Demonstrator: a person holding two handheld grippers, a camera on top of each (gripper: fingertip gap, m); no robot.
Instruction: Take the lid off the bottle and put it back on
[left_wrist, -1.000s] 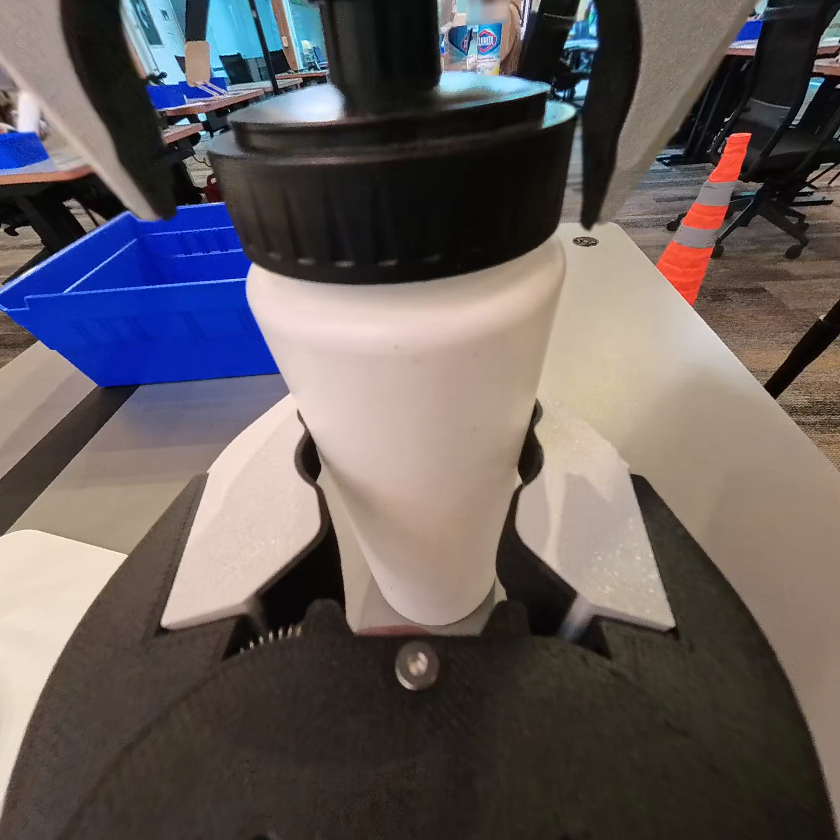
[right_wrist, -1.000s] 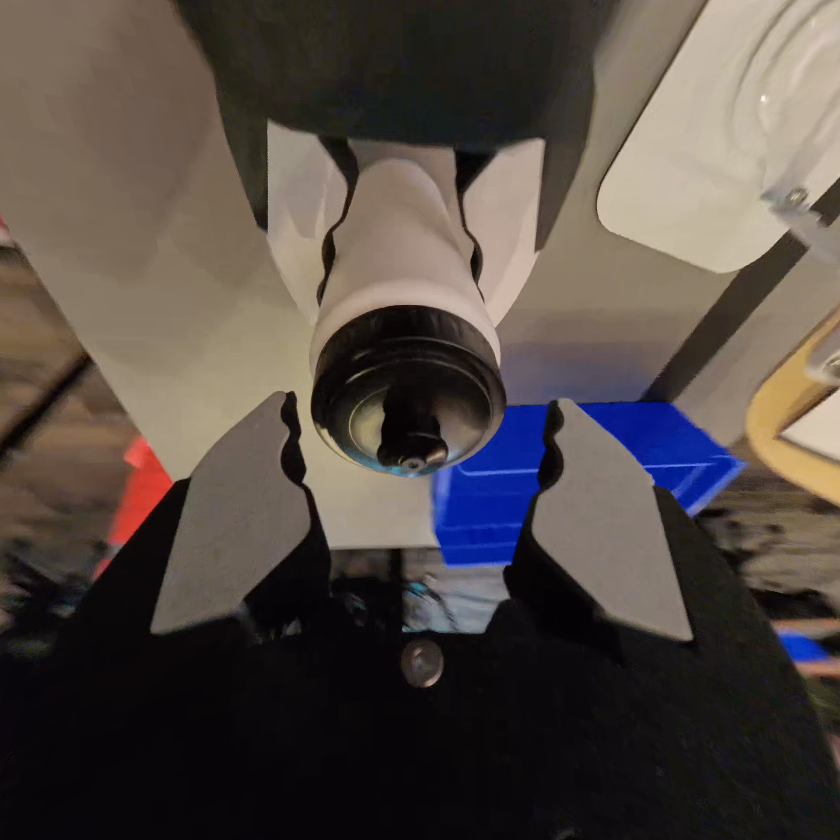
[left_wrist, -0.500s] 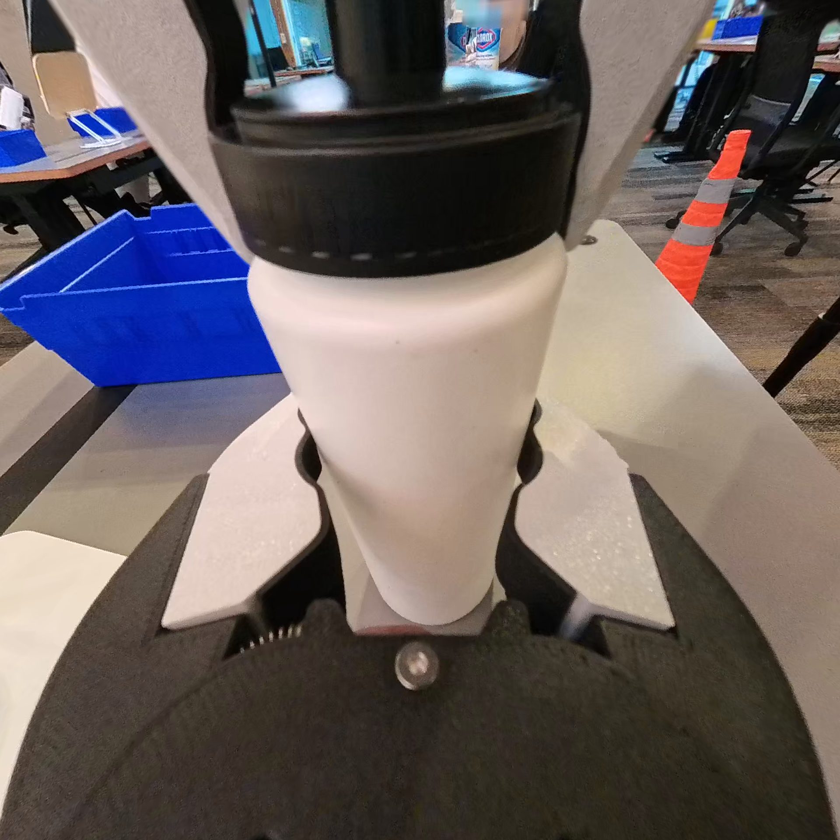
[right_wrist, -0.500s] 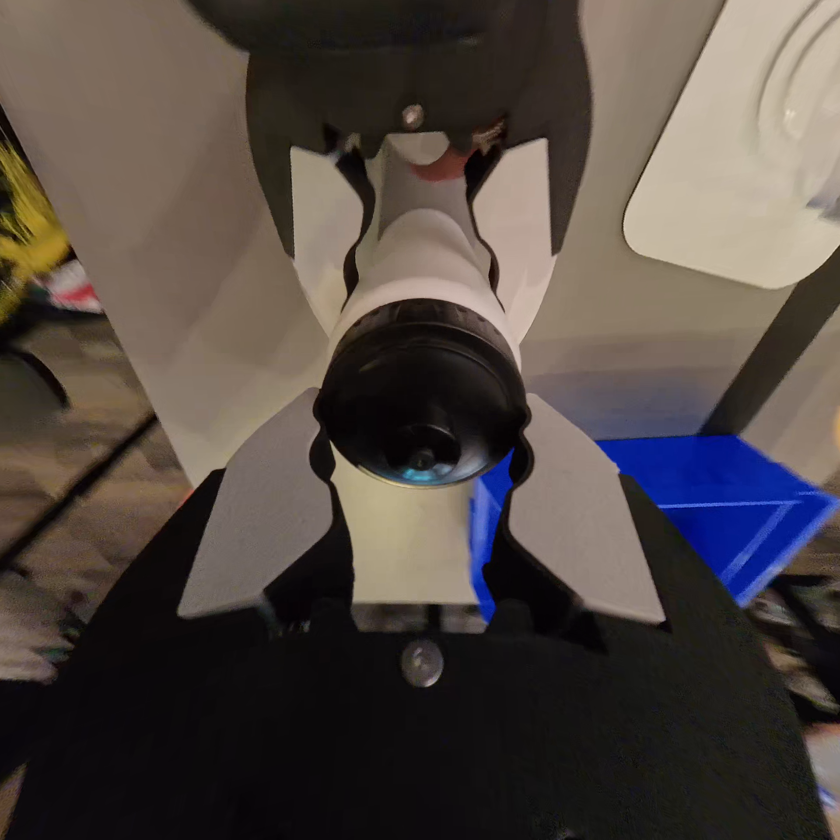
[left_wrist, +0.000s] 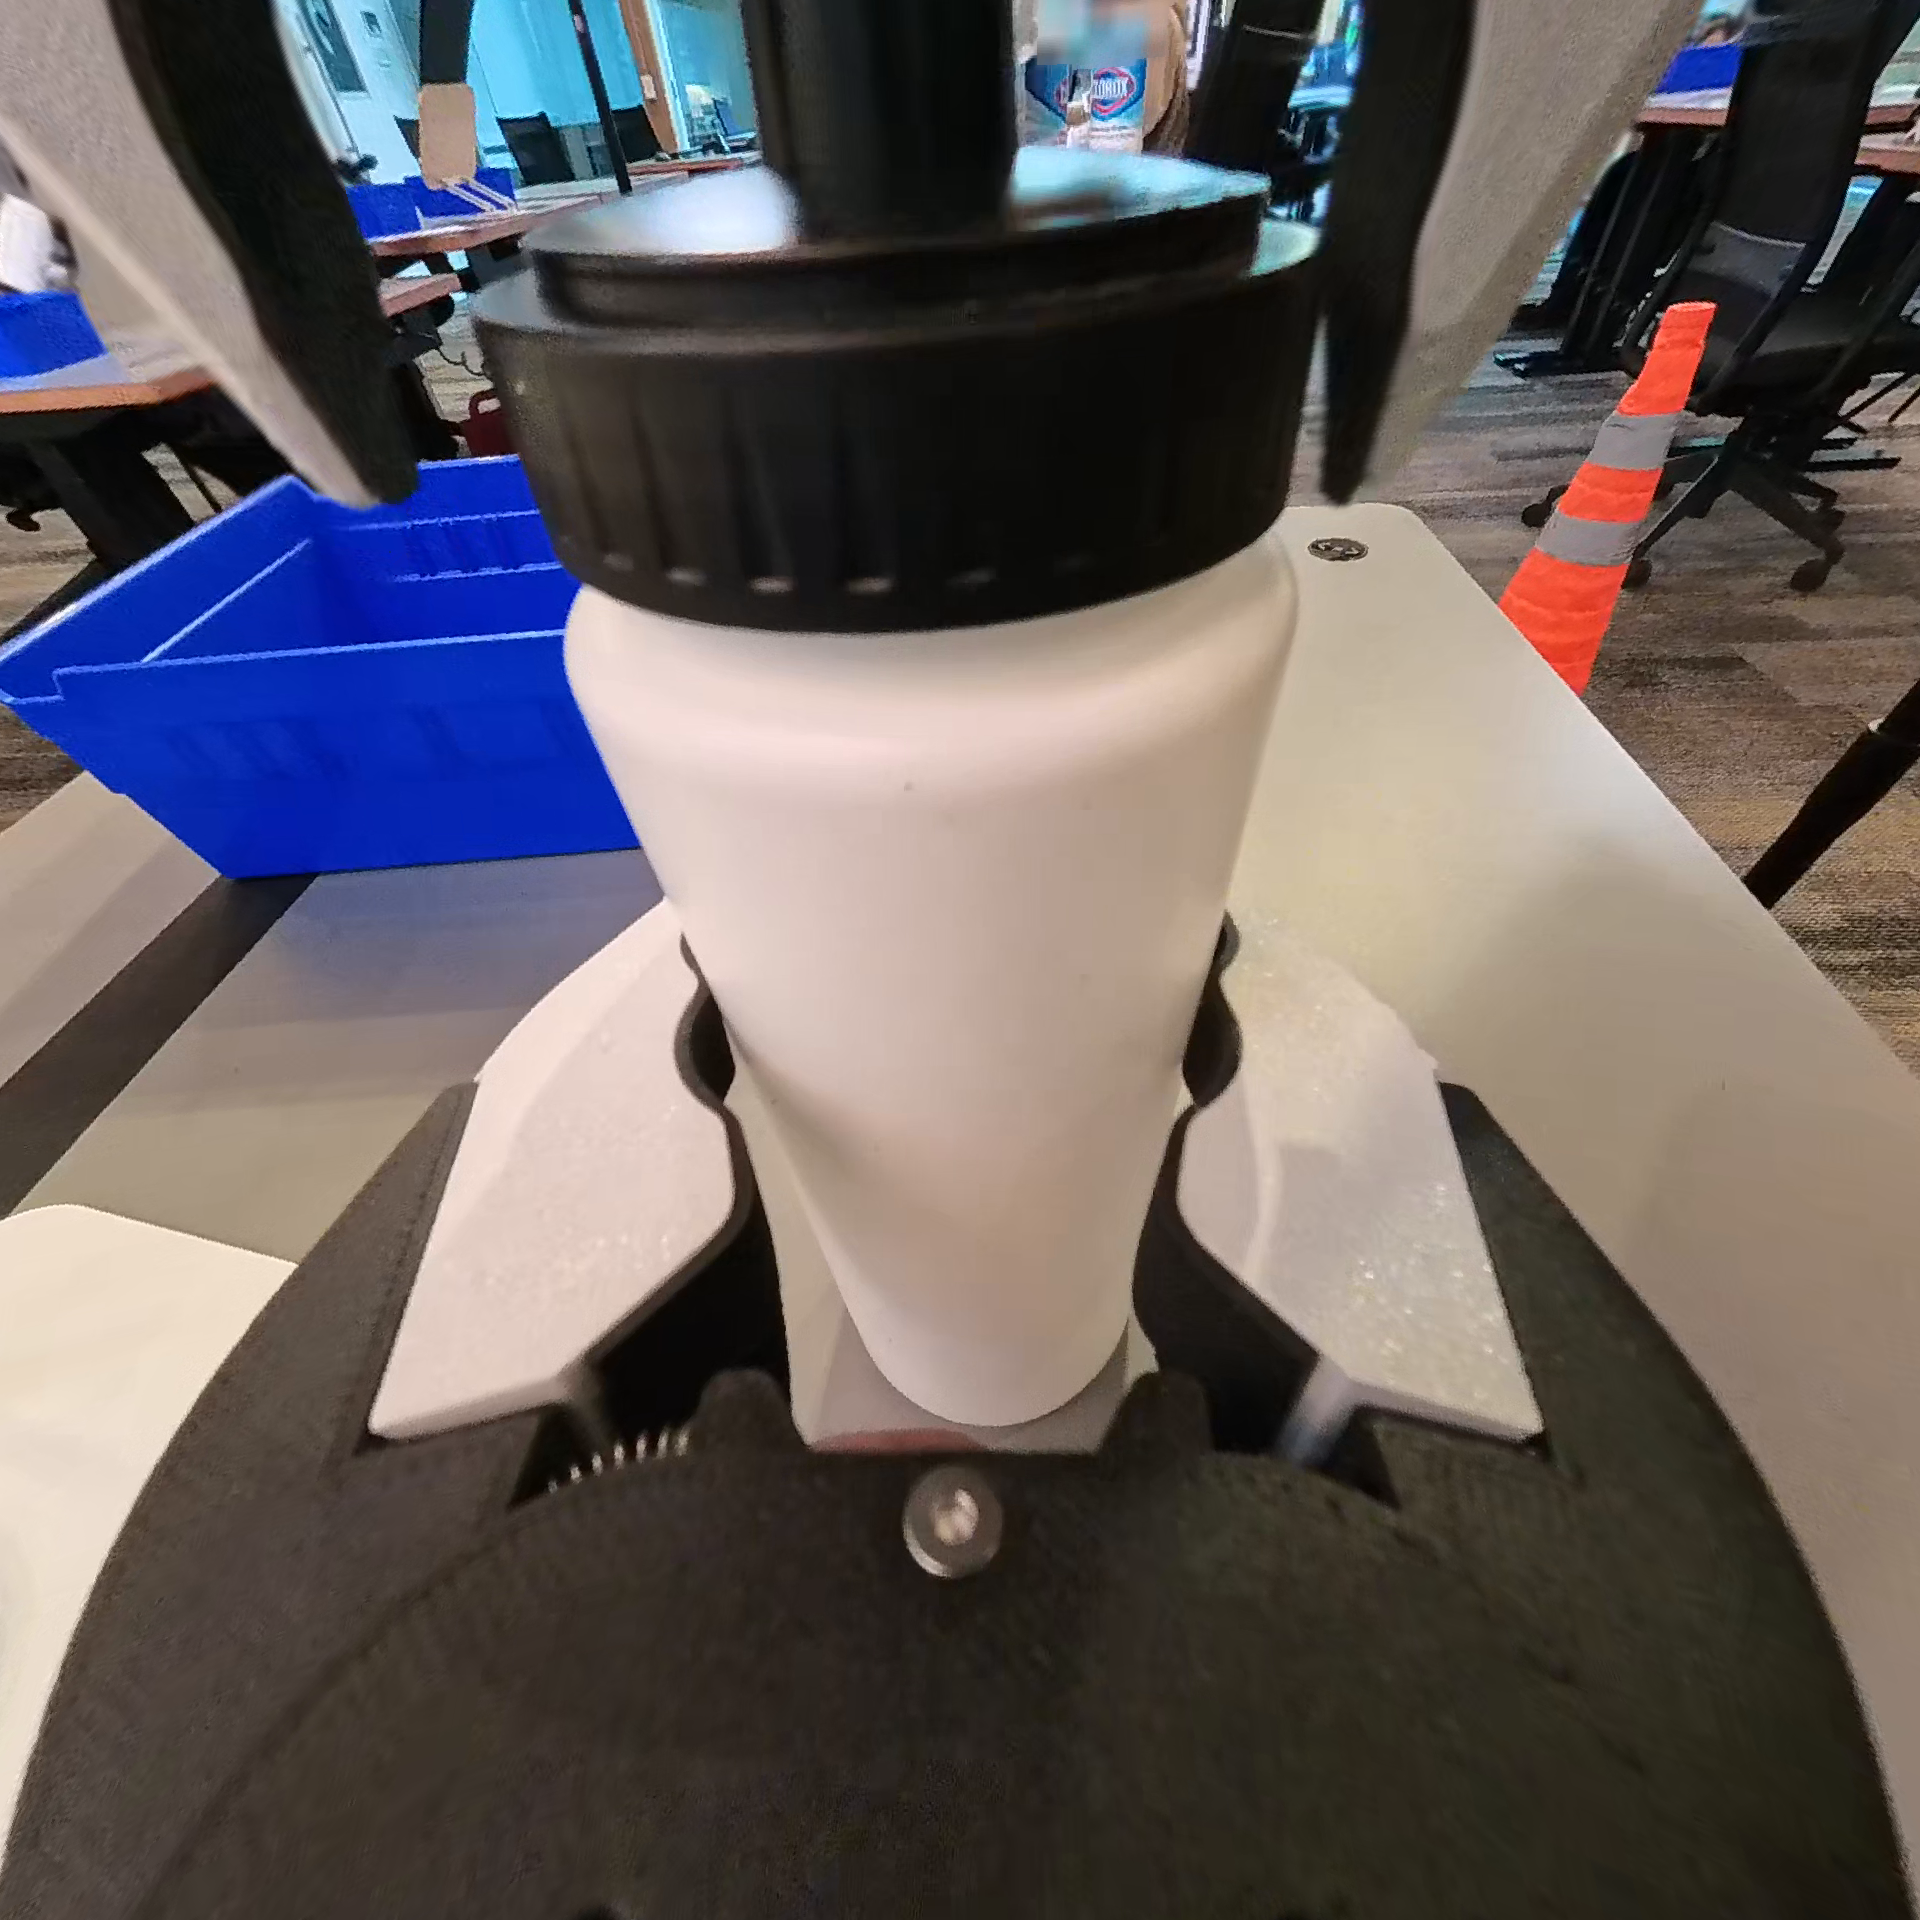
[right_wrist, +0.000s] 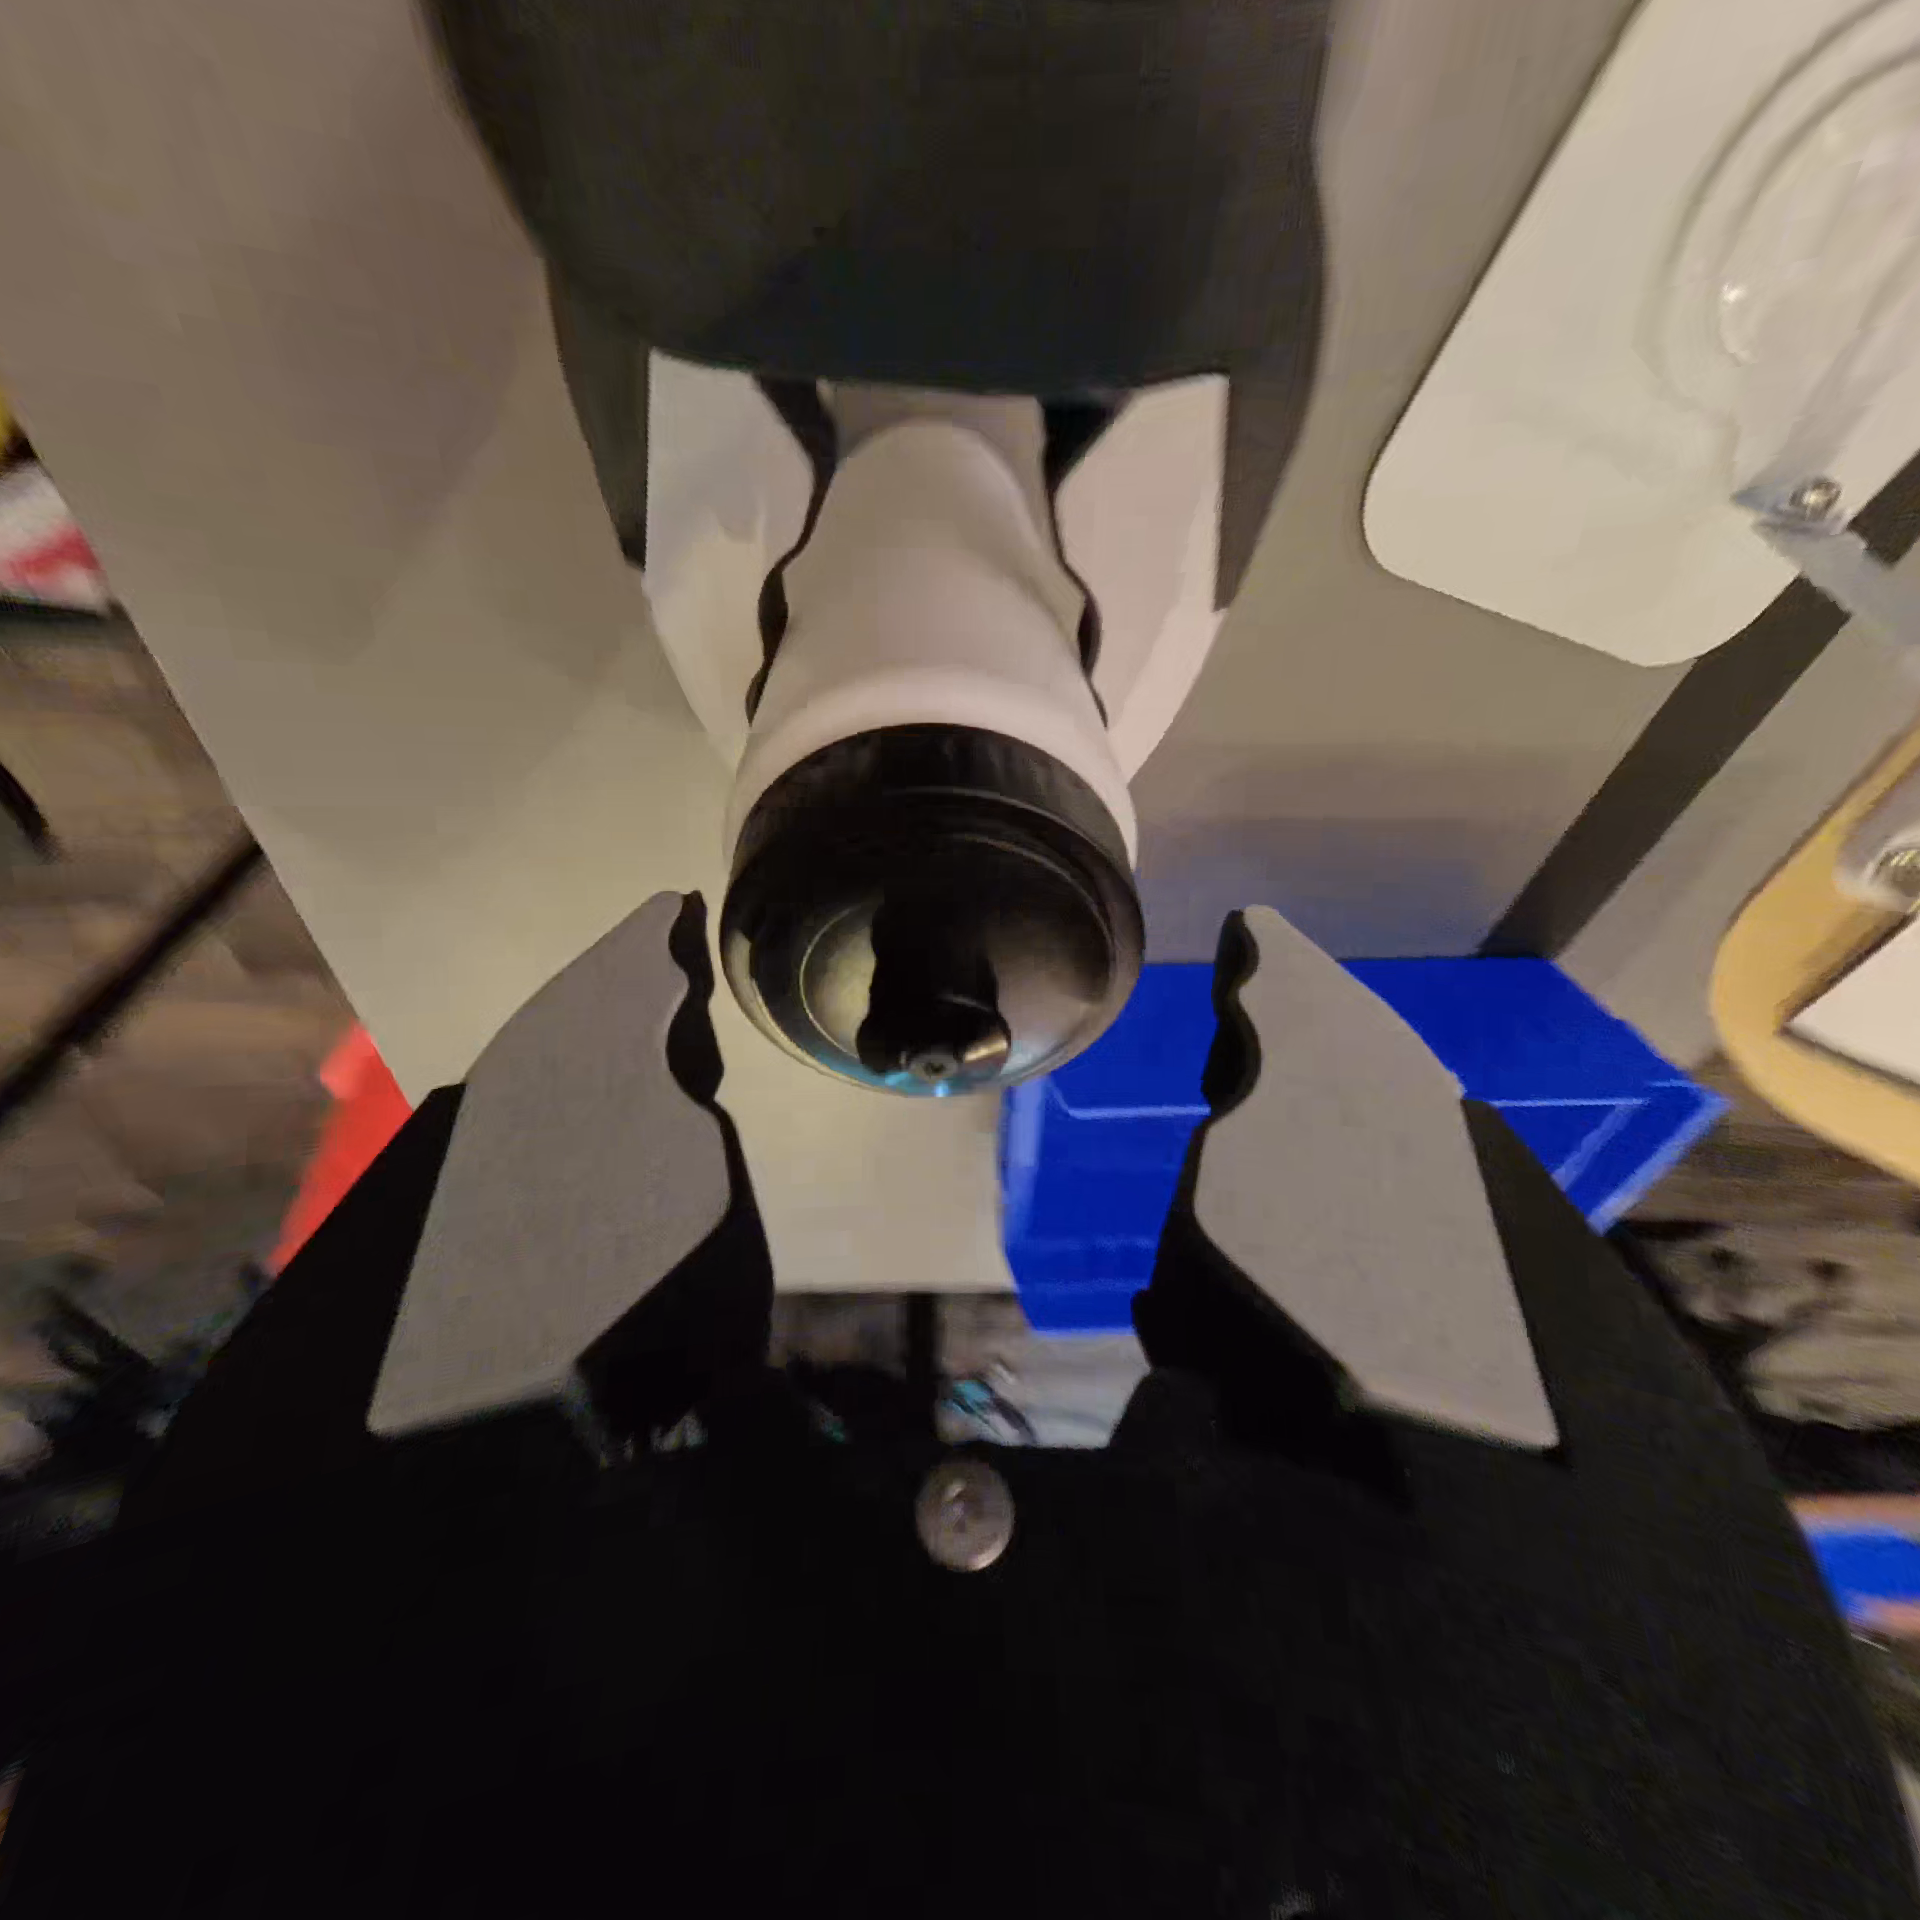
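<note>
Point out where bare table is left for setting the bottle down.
Bare table runs right of the bottle to the edge by the cone. A smaller patch lies between the blue bin and left gripper. The bin crowds the far left.

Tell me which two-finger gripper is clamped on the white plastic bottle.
The left gripper squeezes the white bottle; the right gripper stands open around its black lid.
</note>
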